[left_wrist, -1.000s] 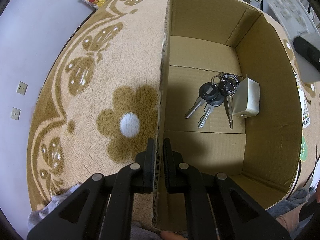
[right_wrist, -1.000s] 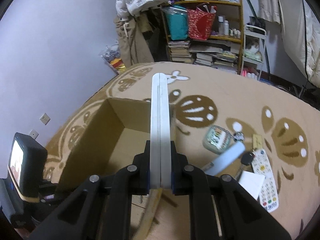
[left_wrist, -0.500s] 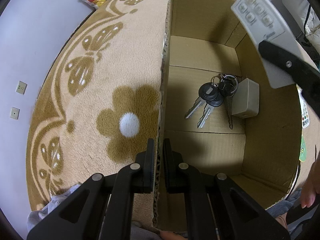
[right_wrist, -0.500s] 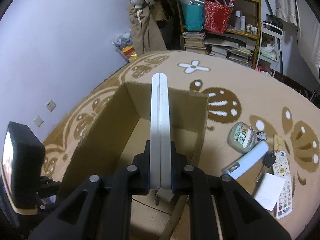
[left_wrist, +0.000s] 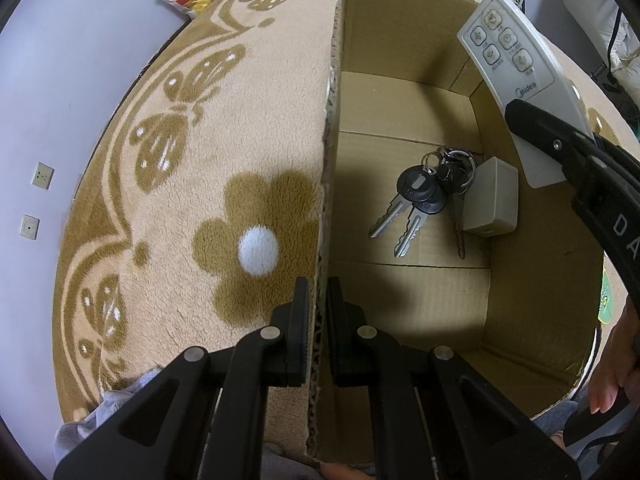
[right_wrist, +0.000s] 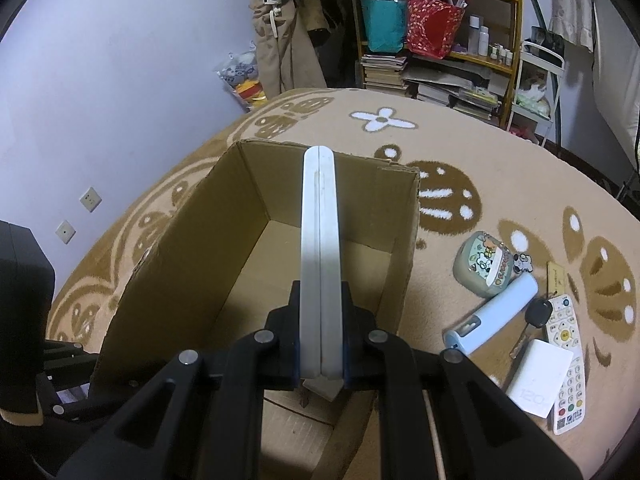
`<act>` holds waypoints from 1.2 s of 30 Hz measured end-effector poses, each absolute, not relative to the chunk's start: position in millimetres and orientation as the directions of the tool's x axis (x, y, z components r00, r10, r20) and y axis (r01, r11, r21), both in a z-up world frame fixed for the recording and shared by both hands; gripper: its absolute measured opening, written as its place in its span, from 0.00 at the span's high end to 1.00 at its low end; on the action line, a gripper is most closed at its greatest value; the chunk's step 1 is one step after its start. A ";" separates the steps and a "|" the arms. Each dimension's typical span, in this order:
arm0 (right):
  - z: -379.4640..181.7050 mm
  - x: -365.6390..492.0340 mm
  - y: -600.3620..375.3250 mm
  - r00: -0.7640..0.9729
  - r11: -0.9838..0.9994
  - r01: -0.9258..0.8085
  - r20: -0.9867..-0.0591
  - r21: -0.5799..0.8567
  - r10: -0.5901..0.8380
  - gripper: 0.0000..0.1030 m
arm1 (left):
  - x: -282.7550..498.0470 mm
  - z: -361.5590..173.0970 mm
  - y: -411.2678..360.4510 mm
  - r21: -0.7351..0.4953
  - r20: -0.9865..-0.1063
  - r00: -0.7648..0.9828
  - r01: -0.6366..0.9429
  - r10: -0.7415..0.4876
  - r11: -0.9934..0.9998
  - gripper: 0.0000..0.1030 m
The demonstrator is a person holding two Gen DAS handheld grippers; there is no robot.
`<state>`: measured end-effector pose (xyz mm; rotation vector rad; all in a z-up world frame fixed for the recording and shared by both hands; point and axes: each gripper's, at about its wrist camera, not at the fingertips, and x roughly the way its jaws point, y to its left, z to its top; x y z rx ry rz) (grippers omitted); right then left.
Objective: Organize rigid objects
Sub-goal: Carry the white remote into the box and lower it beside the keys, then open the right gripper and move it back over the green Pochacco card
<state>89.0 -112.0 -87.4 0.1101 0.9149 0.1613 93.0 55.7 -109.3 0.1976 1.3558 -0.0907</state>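
Remote control (left_wrist: 516, 68), a long flat white plastic wand with four round buttons near its rounded tip, was found clamped edge-on in the right gripper (right_wrist: 320, 308), held in the air over the open box near its right wall and not touching the floor of it. Largest item noted was the rug (left_wrist: 192, 152), a deep fleecy pile in tan with brown flower and butterfly figures. On it stood the cardboard box (right_wrist: 208, 236), plain corrugated board, rectangular, open at the top, with ragged torn rims. The left gripper (left_wrist: 318, 320), black moulded plastic with metal pivot pins, was closed on the box's near side wall, one finger inside and one outside. Within the box, on the flat bottom flaps, lay a small beige rounded block (left_wrist: 490, 200) and, touching its left side, a bunch of keys (left_wrist: 420, 208) with black round heads and bare metal blades on steel rings. Outside the box, on the rug to the right, lay a round green printed tin (right_wrist: 482, 264), a pale blue cylinder (right_wrist: 492, 312), a white rectangular card-like slab (right_wrist: 540, 376), and a second slim white keypad remote (right_wrist: 568, 364), grouped close together.
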 end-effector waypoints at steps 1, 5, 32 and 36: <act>-87.5 89.2 -111.9 0.599 0.983 -0.091 -0.780 0.162 0.184 0.85 | 92.9 -109.3 55.5 0.088 -0.976 0.213 0.179 0.048 0.980 0.93; -87.2 91.4 -108.3 0.593 0.986 -0.094 -0.788 0.137 0.166 0.85 | 93.3 -109.3 55.9 0.087 -0.976 0.213 0.179 0.048 0.980 0.93; -65.9 83.7 -108.2 0.617 0.988 -0.110 -0.772 0.109 0.154 0.71 | 93.9 -107.9 56.5 0.085 -0.975 0.217 0.176 0.045 0.981 0.92; -54.4 73.4 -118.2 0.643 0.987 -0.104 -0.749 0.120 0.159 0.48 | 93.6 -107.9 56.3 0.085 -0.975 0.217 0.177 0.046 0.980 0.92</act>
